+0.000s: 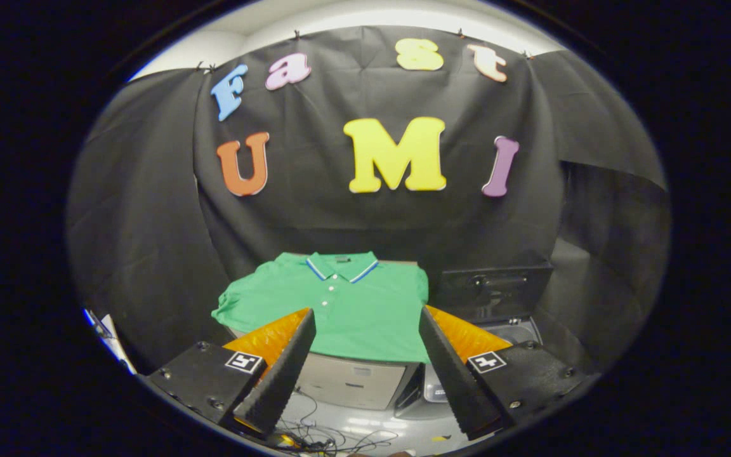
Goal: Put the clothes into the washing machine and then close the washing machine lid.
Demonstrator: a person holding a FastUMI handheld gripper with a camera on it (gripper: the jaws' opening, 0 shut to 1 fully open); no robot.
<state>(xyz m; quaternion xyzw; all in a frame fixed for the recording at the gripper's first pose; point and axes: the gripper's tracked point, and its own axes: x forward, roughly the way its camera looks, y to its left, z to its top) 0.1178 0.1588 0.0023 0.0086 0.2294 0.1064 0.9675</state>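
Draping over a pale grey box-like stand [349,381] ahead of the fingers lies the biggest thing here, a bright green cotton polo shirt with a blue-and-white trimmed collar [353,311], spread flat with its collar on the far side. Beyond the right finger sits the dark washing machine with its black lid raised [492,292], a pale tub opening just showing below it. The black, orange-backed two-finger gripper [365,317] hangs short of the shirt with its fingers spread wide apart, gripping nothing. Loose thin black cables [315,435] trail on the floor below. From where I stand, the risk looks like pinching only a thin top layer, so the shirt slips free, or a sleeve drapes over the tub's edge and blocks the lid.
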